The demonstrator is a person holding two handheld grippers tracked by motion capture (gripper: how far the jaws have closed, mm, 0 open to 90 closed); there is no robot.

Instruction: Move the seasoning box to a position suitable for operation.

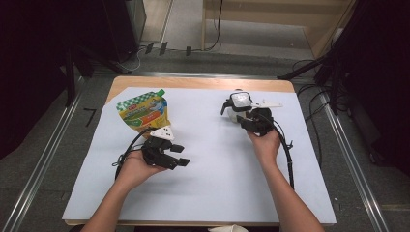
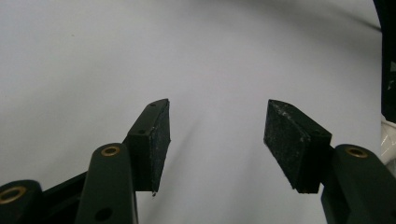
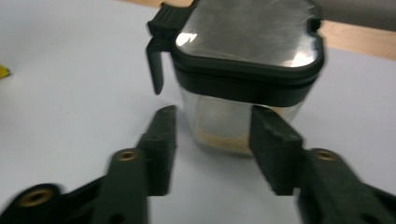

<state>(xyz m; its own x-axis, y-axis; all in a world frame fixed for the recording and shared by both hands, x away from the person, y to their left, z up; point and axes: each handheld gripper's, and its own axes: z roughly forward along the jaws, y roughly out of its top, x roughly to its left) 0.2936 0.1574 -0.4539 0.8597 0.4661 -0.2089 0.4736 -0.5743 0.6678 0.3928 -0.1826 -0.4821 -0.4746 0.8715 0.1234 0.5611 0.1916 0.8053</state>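
A small clear container [image 1: 239, 104] with a black hinged lid and a pale powder at its bottom [image 3: 224, 140] stands upright at the back right of the white sheet. My right gripper [image 1: 243, 116] sits just in front of it. Its jaws are open, with the container [image 3: 247, 60] close behind their tips and the pads [image 3: 273, 144] clear of its walls. My left gripper [image 1: 181, 162] rests at the centre left, held in a hand and pointing right. In the left gripper view, the left gripper [image 2: 217, 135] is open over bare white sheet with nothing between its pads [image 2: 285, 140].
A yellow and green spouted pouch [image 1: 145, 112] lies at the back left, just behind the left hand. A white sheet [image 1: 212, 179] covers most of the wooden table [image 1: 193, 83]. Cables and black stands crowd the floor around the table.
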